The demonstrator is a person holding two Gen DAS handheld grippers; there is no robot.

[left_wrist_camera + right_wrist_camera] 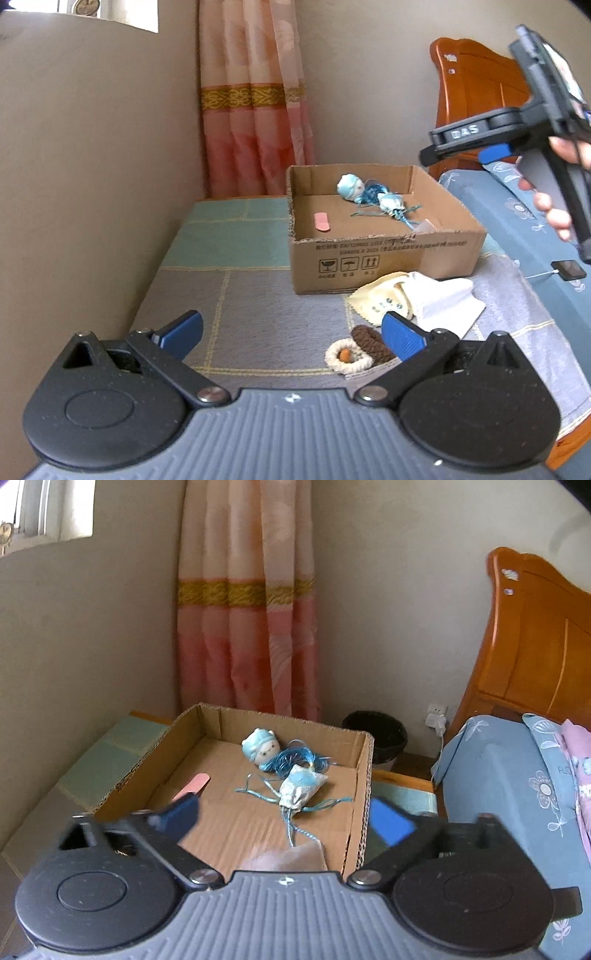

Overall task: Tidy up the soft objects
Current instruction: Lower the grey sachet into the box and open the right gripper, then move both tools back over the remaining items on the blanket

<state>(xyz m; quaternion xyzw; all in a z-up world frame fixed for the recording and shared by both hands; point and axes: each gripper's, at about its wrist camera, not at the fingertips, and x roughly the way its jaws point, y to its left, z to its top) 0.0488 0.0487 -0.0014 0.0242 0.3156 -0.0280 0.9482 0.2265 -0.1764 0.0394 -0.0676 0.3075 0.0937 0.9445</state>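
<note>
Both grippers are spread, nothing pinched: left gripper [291, 334] held low over cloths [417, 297]; right gripper [286, 818] held above box [364, 775] with doll [260, 747].

You had a plain brown cardboard box [384, 254] with black printed symbols on its front, and inside it a pale blue doll head [260, 747], a blue-and-white sachet [301, 788] with shiny blue cords, and a pink strip [322, 222]. In front of it lay a pale yellow cloth [376, 299] with zigzag edges, a white cloth [447, 301], a dark brown ring [371, 343] and a cream ring [347, 356] with an orange bead, all on a grey and teal cover [258, 314] checked with thin yellow lines. Your grippers showed blue pads [402, 336] on black arms, the curtain [255, 99] was pink with a gold patterned band, and the bedding [509, 775] was blue with white flowers.
</note>
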